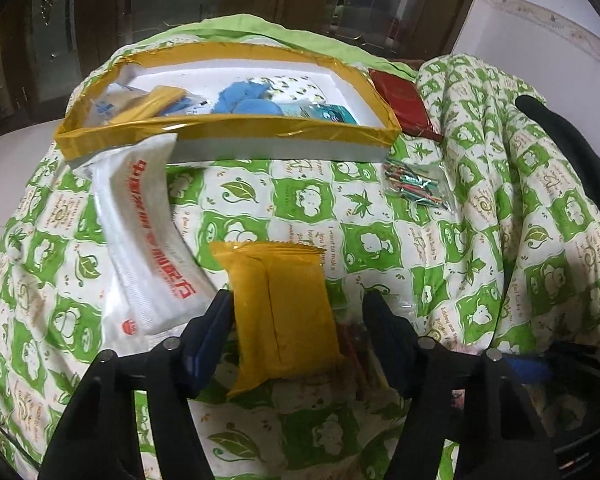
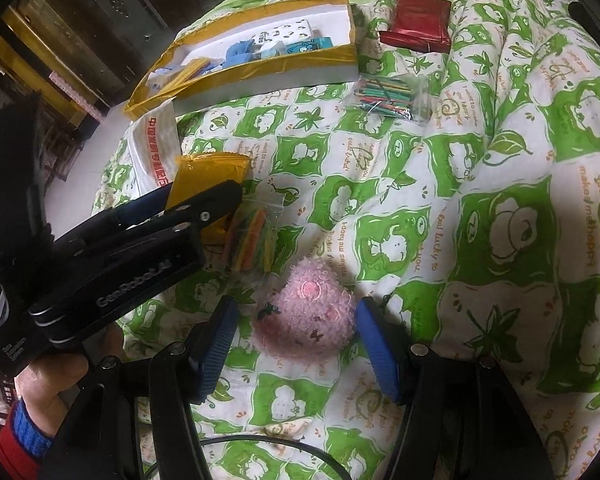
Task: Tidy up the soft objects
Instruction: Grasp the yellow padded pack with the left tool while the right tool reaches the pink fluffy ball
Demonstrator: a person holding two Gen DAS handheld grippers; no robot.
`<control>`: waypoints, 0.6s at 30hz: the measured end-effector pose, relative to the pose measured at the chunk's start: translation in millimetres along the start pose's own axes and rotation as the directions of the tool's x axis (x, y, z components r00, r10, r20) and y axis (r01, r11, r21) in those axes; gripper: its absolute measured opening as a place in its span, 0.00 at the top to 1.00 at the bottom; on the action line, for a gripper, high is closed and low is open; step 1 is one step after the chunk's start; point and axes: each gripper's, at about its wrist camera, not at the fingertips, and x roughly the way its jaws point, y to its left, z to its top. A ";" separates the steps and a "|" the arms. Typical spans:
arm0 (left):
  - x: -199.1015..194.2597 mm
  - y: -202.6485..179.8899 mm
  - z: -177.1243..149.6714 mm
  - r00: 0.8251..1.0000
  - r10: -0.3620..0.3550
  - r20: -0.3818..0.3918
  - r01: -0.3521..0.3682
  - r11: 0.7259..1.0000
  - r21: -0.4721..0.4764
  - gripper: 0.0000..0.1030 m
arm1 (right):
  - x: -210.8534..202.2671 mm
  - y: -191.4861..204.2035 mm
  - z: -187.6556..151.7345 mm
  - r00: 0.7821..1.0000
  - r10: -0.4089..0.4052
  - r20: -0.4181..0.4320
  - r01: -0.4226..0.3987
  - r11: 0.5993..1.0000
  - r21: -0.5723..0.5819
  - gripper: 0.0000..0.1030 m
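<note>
A yellow foil packet [image 1: 284, 312] lies on the green-and-white quilt [image 1: 300, 200] between the fingers of my left gripper [image 1: 297, 298]. The left pad touches its edge and a gap shows at the right pad, so the jaws stand open. In the right wrist view the left gripper [image 2: 196, 192] sits over that packet [image 2: 208, 170]. A pink fluffy ball [image 2: 308, 316] rests on the quilt between the blue pads of my right gripper [image 2: 297, 304], which is open, with a small gap on the left side. A white tissue pack [image 1: 148, 232] with red letters leans beside the packet.
A white box with a gold-taped rim [image 1: 228, 136] holds blue and patterned soft items at the back. A red packet [image 1: 404, 100] and a bag of coloured sticks [image 1: 416, 188] lie to its right. Another stick bag [image 2: 256, 236] lies by the ball. The quilt bunches up on the right.
</note>
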 end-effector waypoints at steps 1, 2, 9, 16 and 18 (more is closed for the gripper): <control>1.0 -0.7 0.7 1.000 0.001 -0.001 -0.001 1.000 0.001 0.38 | 0.7 0.2 0.3 1.000 -0.001 0.001 0.001 1.000 -0.001 0.36; 1.1 -0.6 0.3 1.000 0.000 -0.001 0.000 1.000 0.002 0.39 | 0.9 0.4 0.4 1.000 -0.002 0.001 0.002 1.000 -0.001 0.36; 0.4 7.1 -1.9 1.000 -0.016 -0.005 0.016 0.999 -0.031 0.52 | 9.0 3.4 2.8 1.000 -0.025 -0.002 0.025 0.999 -0.029 0.36; -1.8 6.0 -3.6 1.000 -0.020 -0.004 0.019 1.000 -0.025 0.55 | 22.1 6.9 4.2 0.996 -0.087 -0.001 0.086 0.994 -0.067 0.47; -2.6 5.3 -4.1 1.000 -0.020 -0.003 0.019 1.000 -0.022 0.55 | 21.4 6.7 4.5 0.996 -0.084 0.007 0.085 0.994 -0.063 0.49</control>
